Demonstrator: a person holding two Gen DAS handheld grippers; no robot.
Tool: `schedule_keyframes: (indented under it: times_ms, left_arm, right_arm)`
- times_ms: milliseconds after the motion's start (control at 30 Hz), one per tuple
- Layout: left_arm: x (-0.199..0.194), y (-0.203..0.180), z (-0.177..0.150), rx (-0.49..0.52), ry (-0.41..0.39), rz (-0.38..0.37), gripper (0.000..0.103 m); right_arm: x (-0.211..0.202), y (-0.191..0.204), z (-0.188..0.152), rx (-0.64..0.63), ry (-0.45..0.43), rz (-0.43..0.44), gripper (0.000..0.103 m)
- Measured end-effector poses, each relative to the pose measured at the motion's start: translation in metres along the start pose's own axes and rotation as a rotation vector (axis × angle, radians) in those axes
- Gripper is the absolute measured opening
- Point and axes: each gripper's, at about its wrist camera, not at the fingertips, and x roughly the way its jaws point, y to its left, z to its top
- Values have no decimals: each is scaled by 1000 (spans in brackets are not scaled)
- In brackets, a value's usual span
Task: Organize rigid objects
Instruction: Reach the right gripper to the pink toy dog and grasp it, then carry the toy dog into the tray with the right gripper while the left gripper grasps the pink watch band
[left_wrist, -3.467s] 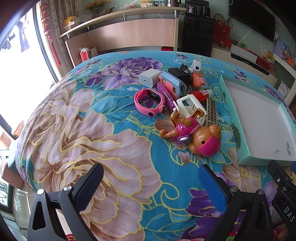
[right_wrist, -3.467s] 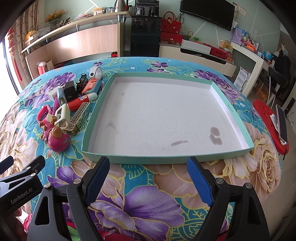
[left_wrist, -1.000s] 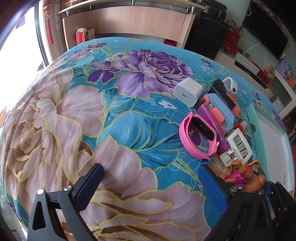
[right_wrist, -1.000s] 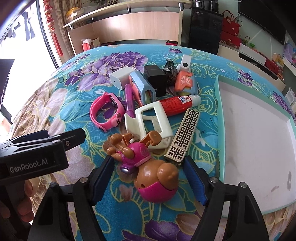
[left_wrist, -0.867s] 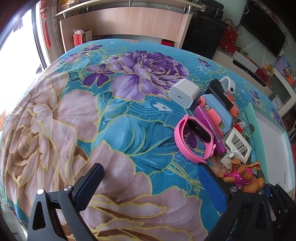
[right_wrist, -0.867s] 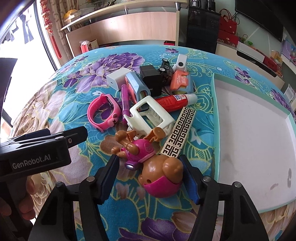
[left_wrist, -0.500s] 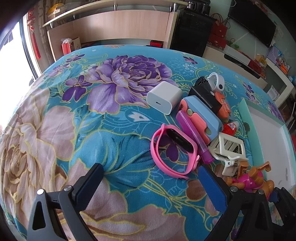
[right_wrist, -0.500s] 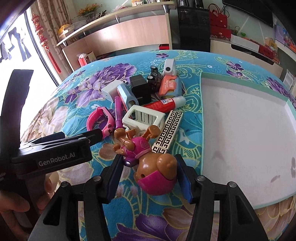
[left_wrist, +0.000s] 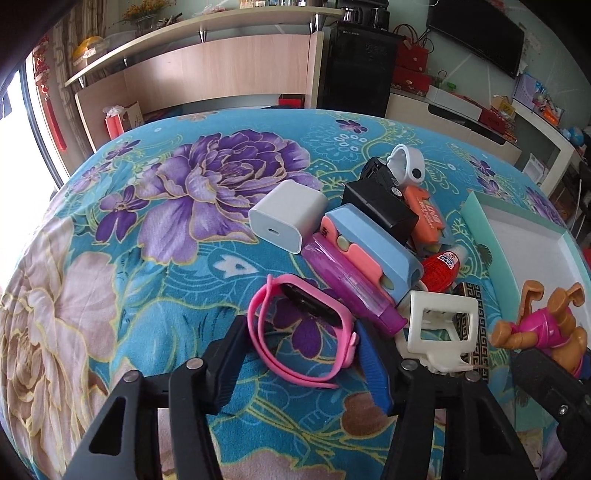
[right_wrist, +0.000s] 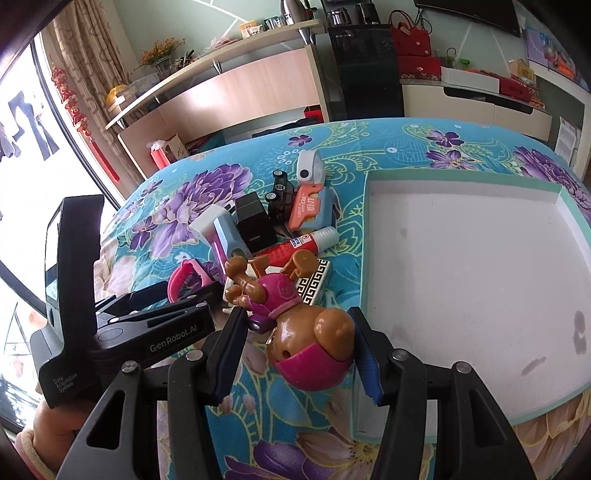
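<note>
The right gripper (right_wrist: 297, 354) pinches the toy dog (right_wrist: 306, 339) by the head, and the dog is now lifted off the blanket (left_wrist: 166, 258), where a second ago it lay among the pile; it hangs just left of the tray (right_wrist: 461, 266), near its front edge. The left gripper (left_wrist: 299, 354), spread wide a second ago, is closing around the pink watch (left_wrist: 303, 325), which lies on the blanket left of the tray; whether the pads already press on the strap cannot be told. Farther from the tray's front edge lie the white clip (left_wrist: 439, 332), purple pen (left_wrist: 351, 291), glue tube (left_wrist: 443, 266) and white charger (left_wrist: 288, 216). The tray holds nothing yet; the dog is probably the first item in.
</note>
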Motion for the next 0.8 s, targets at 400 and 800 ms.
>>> schedule_keyframes:
  times_ms: [400,800]
  left_arm:
    - [-45,-24,29,-6,-140,6,60]
    - [-32,-145,62,180,-93,-115,61]
  right_arm:
    - [-12,-32,37,121,-106,-5,56]
    - [-15,-148,65,363,-104,-246,56]
